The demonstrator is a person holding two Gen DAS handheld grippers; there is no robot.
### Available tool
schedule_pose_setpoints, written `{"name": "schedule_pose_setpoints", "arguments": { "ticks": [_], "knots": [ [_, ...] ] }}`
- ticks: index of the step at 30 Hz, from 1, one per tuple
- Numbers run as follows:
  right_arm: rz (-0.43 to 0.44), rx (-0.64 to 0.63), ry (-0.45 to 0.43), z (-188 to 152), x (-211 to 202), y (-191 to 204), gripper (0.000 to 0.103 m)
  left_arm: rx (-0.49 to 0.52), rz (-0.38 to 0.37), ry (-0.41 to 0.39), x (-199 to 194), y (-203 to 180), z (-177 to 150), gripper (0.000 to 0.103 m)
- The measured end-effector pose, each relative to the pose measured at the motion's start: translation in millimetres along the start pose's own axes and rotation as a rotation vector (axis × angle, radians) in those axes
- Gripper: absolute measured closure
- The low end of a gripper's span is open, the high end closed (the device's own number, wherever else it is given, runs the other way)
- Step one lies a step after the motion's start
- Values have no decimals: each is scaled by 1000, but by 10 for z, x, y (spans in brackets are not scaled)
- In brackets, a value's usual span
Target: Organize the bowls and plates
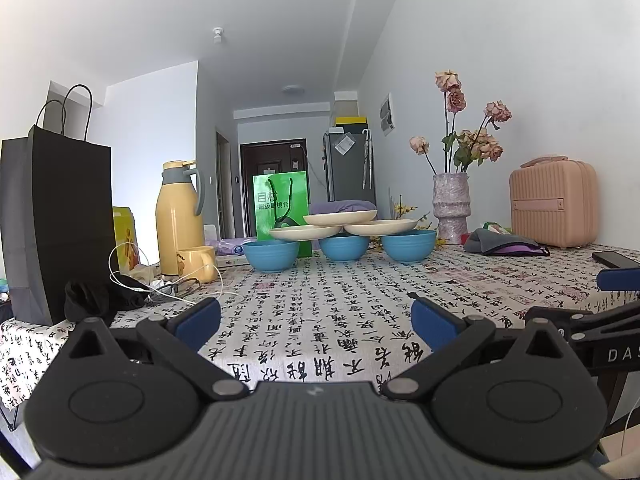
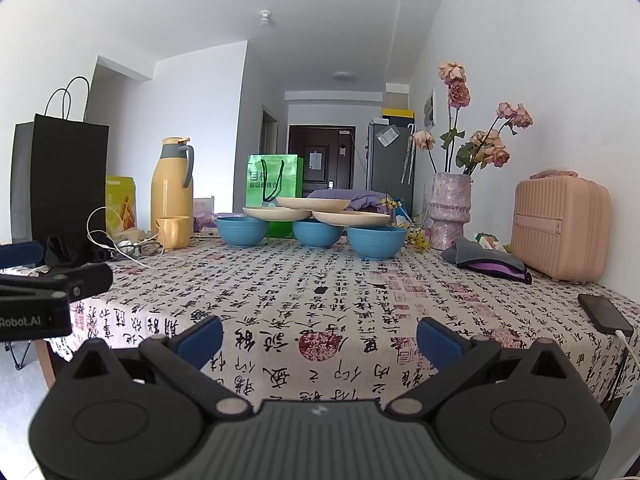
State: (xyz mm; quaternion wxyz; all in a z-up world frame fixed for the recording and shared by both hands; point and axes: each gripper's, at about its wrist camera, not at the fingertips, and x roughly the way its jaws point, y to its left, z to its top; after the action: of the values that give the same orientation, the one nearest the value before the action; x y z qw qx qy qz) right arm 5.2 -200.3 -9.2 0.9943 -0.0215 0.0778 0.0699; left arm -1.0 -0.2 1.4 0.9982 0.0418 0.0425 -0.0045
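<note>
The table (image 1: 340, 320), draped in a calligraphy-print cloth, is carrying everything. Toward its far edge, three blue bowls (image 1: 343, 247) are sitting in a row, just left of the flower vase (image 1: 451, 207). Three cream plates (image 1: 340, 219) are resting across the bowls' rims, overlapping. Well short of the bowls, the left tongs (image 1: 316, 320) and right tongs (image 2: 319, 334) are hovering released, gripping nothing.

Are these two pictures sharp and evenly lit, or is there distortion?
Left wrist view: fisheye bends the walls, corners vignetted dark, blue bowls sharp, black bag backlit. Right wrist view: same bending, soft daylight, cream plates clear, no strong glare.
</note>
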Motion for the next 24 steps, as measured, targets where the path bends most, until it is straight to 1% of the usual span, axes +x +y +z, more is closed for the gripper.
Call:
{"name": "schedule_pose_setpoints", "arguments": {
  "ticks": [24],
  "knots": [
    [-3, -4, 12, 9, 20, -8, 0, -1, 2, 3, 1, 13, 11, 0]
  ]
}}
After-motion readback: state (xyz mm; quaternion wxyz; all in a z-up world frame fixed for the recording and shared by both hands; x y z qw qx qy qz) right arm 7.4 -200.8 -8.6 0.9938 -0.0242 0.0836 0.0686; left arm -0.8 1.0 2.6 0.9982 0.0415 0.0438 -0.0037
